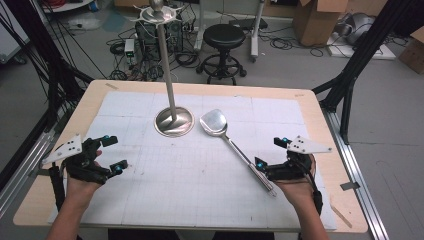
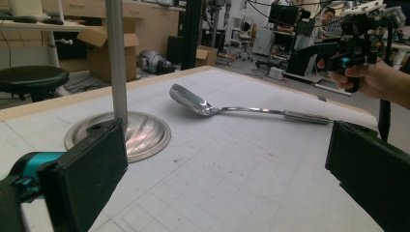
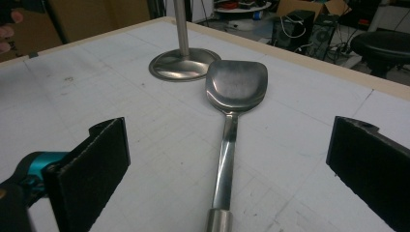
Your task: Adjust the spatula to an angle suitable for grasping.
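A steel spatula (image 1: 235,147) lies flat on the white gridded mat (image 1: 190,170), blade toward the stand, handle pointing to the near right. Beside its blade stands a metal rack stand (image 1: 173,121) with a round base and a tall pole. My right gripper (image 1: 271,152) is open just above the handle's end; in the right gripper view the spatula (image 3: 229,121) runs up between the wide-apart jaws. My left gripper (image 1: 114,153) is open at the near left, nothing between its jaws. In the left gripper view I see the stand's base (image 2: 140,135) and the spatula (image 2: 227,107) ahead.
The wooden table (image 1: 310,107) ends close behind the mat. Beyond it on the floor stand a black stool (image 1: 223,47), cables and cardboard boxes (image 1: 320,20). Black frame legs (image 1: 350,75) rise at the right and left sides.
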The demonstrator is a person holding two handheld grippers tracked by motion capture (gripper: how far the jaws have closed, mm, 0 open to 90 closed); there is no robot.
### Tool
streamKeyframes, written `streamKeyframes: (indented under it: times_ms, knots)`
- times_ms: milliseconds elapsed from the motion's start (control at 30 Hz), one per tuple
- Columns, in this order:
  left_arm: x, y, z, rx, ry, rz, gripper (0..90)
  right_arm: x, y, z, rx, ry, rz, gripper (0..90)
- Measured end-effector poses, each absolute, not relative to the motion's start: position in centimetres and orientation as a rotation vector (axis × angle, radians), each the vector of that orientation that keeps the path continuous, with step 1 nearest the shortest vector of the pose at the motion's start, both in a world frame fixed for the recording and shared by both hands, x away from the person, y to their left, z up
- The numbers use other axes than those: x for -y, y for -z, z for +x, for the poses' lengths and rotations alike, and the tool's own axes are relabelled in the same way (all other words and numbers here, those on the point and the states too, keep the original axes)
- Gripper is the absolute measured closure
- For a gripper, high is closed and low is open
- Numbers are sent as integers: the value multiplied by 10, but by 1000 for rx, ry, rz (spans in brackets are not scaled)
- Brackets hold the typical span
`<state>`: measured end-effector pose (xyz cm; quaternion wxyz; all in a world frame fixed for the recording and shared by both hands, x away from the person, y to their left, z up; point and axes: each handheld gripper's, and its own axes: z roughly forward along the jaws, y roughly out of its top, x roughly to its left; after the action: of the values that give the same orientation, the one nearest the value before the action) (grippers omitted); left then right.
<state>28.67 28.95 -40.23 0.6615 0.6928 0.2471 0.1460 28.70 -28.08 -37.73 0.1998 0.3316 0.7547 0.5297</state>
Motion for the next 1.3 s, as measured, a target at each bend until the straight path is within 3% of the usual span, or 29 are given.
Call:
streamKeyframes:
  times_ms: [933,1000,1300]
  knots:
    - [-284,405,289,-567,-330,1589,17,278,378,291,-2095,-1451,978,8]
    - [-283,406,290,-569,-325,1594,17,279,378,291,-2103,-1436,985,47]
    - [-285,404,289,-568,-327,1579,17,271,382,290,-2140,-1399,967,65]
